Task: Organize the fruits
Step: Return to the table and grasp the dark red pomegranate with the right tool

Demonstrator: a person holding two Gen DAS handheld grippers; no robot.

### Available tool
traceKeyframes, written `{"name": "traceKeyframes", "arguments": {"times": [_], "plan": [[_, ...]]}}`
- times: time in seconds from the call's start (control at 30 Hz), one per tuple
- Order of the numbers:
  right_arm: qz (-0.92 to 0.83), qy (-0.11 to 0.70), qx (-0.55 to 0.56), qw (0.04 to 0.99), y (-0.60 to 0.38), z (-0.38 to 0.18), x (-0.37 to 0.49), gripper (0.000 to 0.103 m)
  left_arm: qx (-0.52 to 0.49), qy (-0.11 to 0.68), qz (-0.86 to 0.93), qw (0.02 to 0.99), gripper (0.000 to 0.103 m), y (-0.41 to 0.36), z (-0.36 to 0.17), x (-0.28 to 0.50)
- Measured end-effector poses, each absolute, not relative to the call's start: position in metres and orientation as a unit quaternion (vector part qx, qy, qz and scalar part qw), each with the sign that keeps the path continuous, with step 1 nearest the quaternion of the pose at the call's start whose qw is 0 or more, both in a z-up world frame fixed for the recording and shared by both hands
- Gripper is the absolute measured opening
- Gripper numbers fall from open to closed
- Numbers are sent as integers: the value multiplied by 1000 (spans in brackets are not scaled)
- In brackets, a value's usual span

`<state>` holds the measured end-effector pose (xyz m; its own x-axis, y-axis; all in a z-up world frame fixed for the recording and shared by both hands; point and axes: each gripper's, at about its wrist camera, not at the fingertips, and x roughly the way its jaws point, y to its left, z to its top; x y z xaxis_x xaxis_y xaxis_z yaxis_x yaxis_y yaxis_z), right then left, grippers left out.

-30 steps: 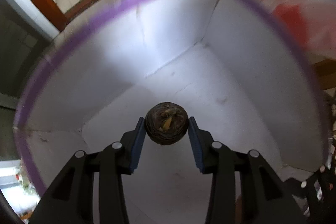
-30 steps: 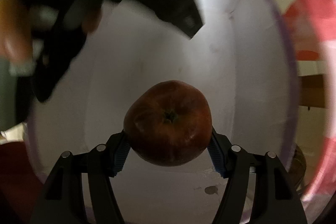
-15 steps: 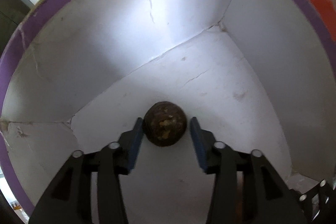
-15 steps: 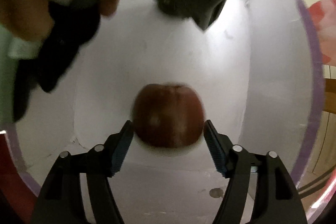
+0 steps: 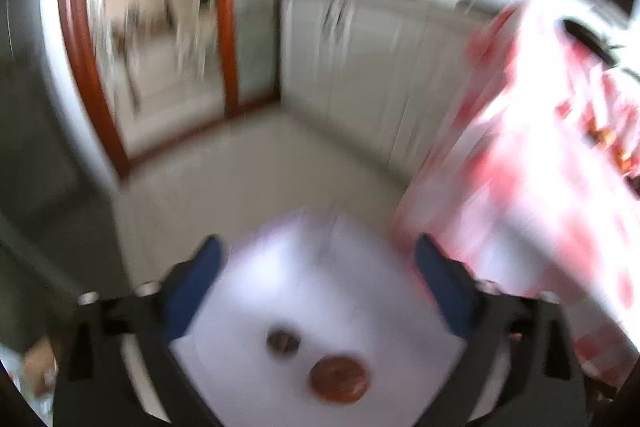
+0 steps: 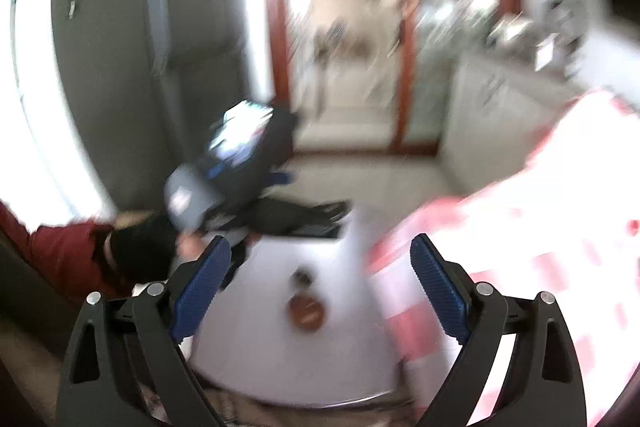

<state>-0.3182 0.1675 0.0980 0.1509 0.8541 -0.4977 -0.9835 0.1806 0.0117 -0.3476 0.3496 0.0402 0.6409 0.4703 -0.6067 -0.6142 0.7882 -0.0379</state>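
Observation:
Both views are blurred by motion. A white box (image 5: 328,275) stands below me, and on its floor lie a small dark round fruit (image 5: 283,341) and a red apple (image 5: 339,379) side by side. My left gripper (image 5: 316,267) hangs high above the box, its jaws opening wide with nothing between them. In the right wrist view the same box (image 6: 260,315) holds the dark fruit (image 6: 302,278) and the apple (image 6: 307,311). My right gripper (image 6: 320,267) is also raised, jaws opening and empty. The left gripper (image 6: 248,163) and a gloved hand (image 6: 140,247) show at the left there.
A red-and-white checked cloth (image 5: 540,195) hangs down right beside the box. Behind are a pale tiled floor (image 5: 248,179), white cabinets (image 5: 360,67) and a wood-framed glass door (image 5: 168,47). A grey cabinet (image 6: 112,67) stands at the left.
Both grippers let go of their fruit inside the box, opened wide and rose out of it. The dark fruit and the apple now lie on the box floor far below.

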Motion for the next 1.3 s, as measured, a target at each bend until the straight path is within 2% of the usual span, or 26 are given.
{"name": "traceKeyframes", "arguments": {"times": [0.03, 0.13, 0.27, 0.4, 0.6, 0.83, 0.9, 1.03, 1.3], "plan": [[596, 179, -136, 771, 143, 111, -307, 89, -96, 262, 295, 914, 102, 331, 61, -344], [511, 145, -71, 844, 75, 129, -272, 89, -54, 228, 240, 942, 102, 280, 102, -299], [381, 192, -10, 905, -17, 124, -196, 89, -72, 248, 138, 956, 102, 222, 119, -231], [192, 245, 46, 949, -96, 106, -124, 89, -65, 277, 64, 957, 102, 141, 106, -140], [86, 312, 189, 927, -214, 51, -34, 89, -98, 333, -36, 937, 102, 46, 56, -15], [74, 330, 228, 913, -215, 28, 29, 89, -227, 347, -80, 906, 101, 39, 22, 28], [77, 336, 237, 908, -210, 33, 35, 89, -255, 316, -83, 910, 101, 51, 23, 21], [46, 357, 219, 907, -183, 32, 75, 89, -283, 329, -70, 898, 101, 61, 17, 23], [-64, 425, 159, 889, -154, 11, 122, 78, -261, 323, -65, 908, 101, 55, 24, 20]]}}
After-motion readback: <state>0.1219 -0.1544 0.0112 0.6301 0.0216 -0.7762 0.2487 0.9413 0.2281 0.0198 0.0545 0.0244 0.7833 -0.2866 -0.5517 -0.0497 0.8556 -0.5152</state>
